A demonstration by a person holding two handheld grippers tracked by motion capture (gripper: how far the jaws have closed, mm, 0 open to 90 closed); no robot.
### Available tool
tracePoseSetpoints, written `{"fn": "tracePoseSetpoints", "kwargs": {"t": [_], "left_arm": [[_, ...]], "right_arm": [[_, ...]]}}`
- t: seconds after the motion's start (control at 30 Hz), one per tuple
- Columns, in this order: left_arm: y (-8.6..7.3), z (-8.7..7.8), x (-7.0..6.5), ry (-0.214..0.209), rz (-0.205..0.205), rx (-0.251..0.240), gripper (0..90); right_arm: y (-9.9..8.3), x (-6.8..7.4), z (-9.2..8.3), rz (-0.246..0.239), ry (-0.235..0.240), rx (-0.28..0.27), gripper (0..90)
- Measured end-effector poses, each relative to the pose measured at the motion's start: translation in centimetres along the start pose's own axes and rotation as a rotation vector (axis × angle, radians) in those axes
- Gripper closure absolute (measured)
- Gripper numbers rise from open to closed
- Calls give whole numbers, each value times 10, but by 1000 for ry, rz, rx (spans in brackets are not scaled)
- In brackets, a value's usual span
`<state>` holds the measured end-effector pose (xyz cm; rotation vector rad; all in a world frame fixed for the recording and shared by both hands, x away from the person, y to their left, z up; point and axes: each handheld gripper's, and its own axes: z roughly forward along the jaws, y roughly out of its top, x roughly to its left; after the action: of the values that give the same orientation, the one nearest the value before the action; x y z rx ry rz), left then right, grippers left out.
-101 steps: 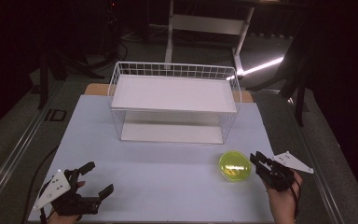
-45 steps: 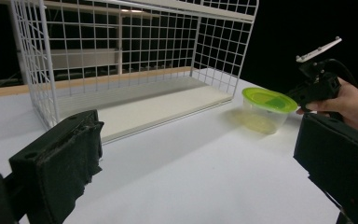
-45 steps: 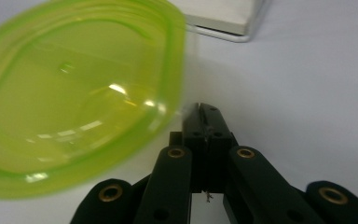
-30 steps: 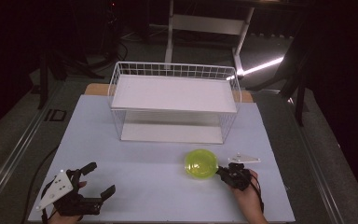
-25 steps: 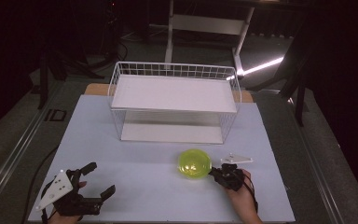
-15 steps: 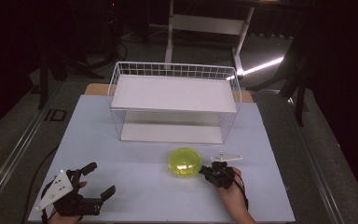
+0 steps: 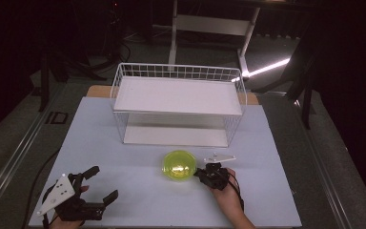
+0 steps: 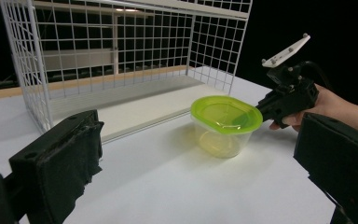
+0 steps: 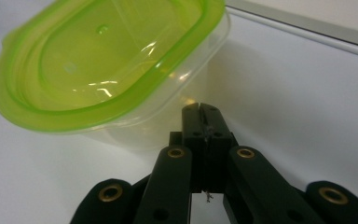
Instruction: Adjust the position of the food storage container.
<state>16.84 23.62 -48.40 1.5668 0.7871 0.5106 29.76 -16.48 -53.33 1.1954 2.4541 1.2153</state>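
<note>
I saw one green-lidded tub (image 7: 178, 164) and one wire rack (image 7: 178, 95); my right tongs (image 7: 201, 173) were closed against the tub, left tongs (image 7: 102, 182) gaping.

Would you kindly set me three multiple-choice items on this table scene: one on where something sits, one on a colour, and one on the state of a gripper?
1. Where does the lidded container stand?
A. On the table in front of the wire rack
B. On the rack's top shelf
C. Inside the rack, on its lower shelf

2. What colour is the container's lid?
A. Red
B. Yellow-green
C. Blue

3. How do the jaws of the right gripper stand?
A. Wide open around the container
B. Shut, with the tips at the container's side
C. Shut on a wire of the rack

Answers:
1 A: in the high view it sits on the table, on the near side of the wire rack.
2 B: the left gripper view shows a yellow-green lid on a clear tub.
3 B: the right gripper view shows the jaws pressed together beside the tub's wall.
</note>
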Motion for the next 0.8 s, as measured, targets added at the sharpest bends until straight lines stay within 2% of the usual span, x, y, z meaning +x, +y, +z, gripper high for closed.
{"fn": "tracePoseSetpoints", "kwargs": {"t": [0.1, 0.23, 0.47, 0.63, 0.8], "left_arm": [[0, -1, 0, 0, 4, -1, 17], [0, 0, 0, -2, -3, -2, 17], [0, 0, 1, -7, -13, -1, 17], [-1, 0, 1, -9, -17, 2, 17], [-1, 0, 0, -19, -3, 0, 17]], "right_arm": [[1, 5, 4, 5, 23, -6, 900], [1, 9, 7, -7, 23, 5, 899], [6, 10, 15, 8, 32, 5, 900], [9, 13, 20, -3, 39, 8, 899], [9, 15, 16, -19, 26, 7, 871]]}}
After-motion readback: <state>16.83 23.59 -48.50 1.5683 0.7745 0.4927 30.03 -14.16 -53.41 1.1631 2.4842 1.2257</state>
